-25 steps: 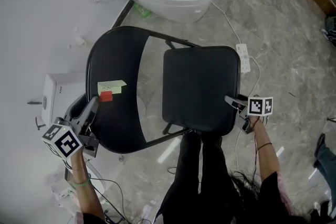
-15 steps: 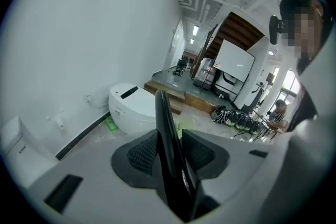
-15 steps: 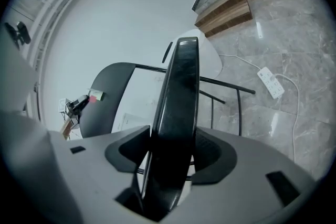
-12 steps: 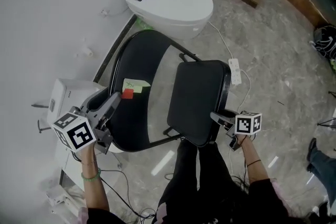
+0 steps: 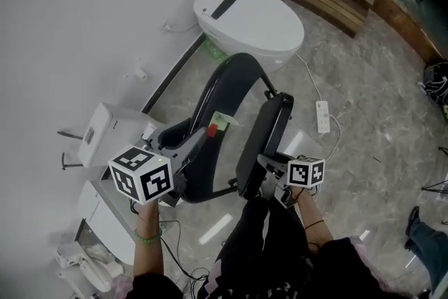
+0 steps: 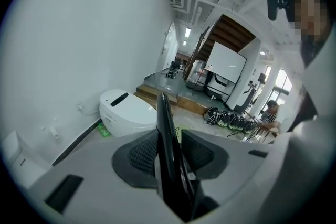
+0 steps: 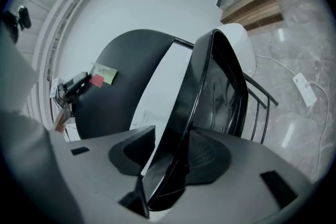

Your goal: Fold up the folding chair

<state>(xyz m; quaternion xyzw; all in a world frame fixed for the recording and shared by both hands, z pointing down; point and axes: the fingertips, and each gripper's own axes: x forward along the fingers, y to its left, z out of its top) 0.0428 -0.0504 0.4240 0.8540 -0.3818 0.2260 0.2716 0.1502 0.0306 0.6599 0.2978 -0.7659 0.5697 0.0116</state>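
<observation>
- Swinging up toward the backrest (image 5: 227, 91), the seat (image 5: 264, 136) of the folding chair (image 5: 234, 171) now stands almost on edge. A second ago it lay flat and faced you.
- Your right gripper (image 5: 268, 163) is clenched on the seat's rim, at the end farthest from the toilet (image 5: 248, 14). Its jaws have just been closing, and the right gripper view shows the rim pinched between the pads.
- Your left gripper (image 5: 204, 138) grasps the thin edge of the backrest, also at the end away from the toilet. It sits just beside the yellow note (image 5: 221, 121) with its red tag (image 5: 211, 129). Those jaws have just tightened a little too.
- Both grippers sit higher than a second ago, and the chair reads much narrower. Seat and backrest are near each other but still apart, with a wedge of floor (image 5: 350, 80) showing between them.
- Judging from that gap, the fold is well along but not finished. You still need to bring the two panels together until the frame lies flat.
- Mind the white power strip (image 5: 323, 115) on the floor beside the toilet, close to the chair.
</observation>
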